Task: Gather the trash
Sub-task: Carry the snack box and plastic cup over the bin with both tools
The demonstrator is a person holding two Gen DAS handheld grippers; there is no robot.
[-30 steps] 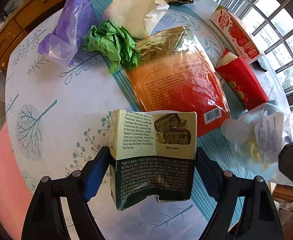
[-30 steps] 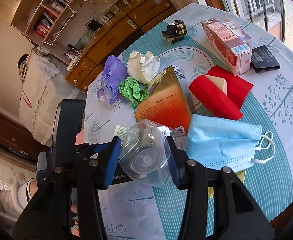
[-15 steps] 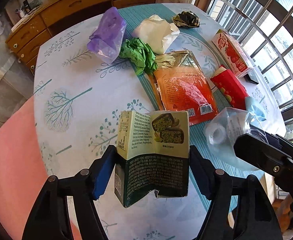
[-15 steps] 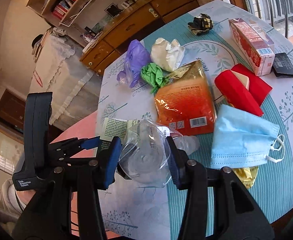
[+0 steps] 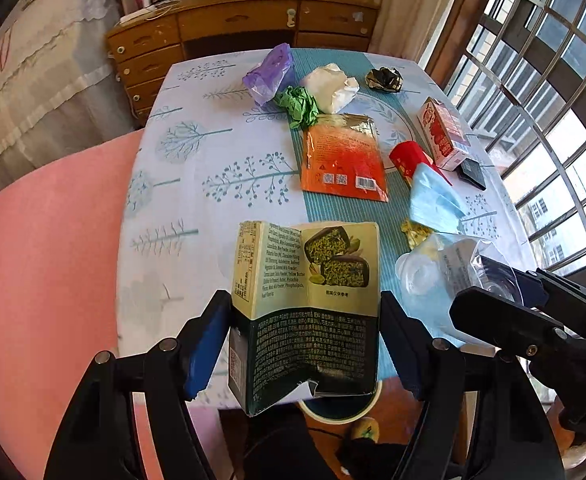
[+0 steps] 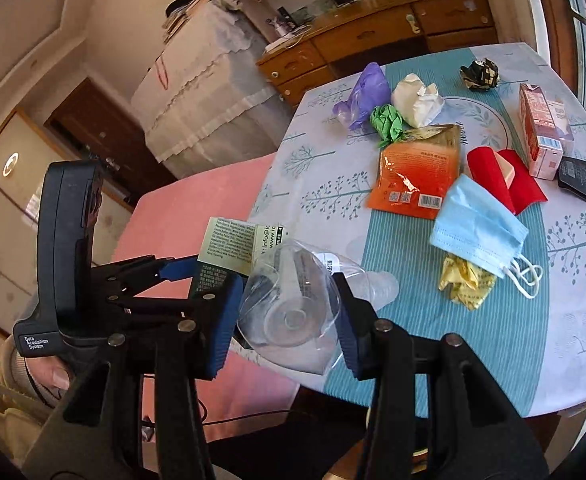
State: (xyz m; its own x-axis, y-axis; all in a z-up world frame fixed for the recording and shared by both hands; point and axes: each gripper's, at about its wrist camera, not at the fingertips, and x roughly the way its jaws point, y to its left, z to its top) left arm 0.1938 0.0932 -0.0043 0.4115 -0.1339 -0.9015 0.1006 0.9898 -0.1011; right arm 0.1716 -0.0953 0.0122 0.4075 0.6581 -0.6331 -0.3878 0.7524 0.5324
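My left hand-held gripper [image 5: 305, 344] grips the snack box [image 5: 305, 304], my right hand-held gripper [image 6: 289, 320] the clear plastic packaging [image 6: 289, 312]; both have lifted back past the worktop's [image 5: 213, 152] near edge since a second ago.

Orange pouch [image 5: 343, 162] (blue mask [image 5: 433, 196])

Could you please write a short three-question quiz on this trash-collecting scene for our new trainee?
1. True or false: the left gripper holds the green snack box.
2. What does the right gripper hold: A) the blue face mask, B) the clear plastic bottle, C) the purple bag?
3. Which crumpled thing lies between the purple bag and the orange pouch?

Key: 1 true; 2 B; 3 the green paper.
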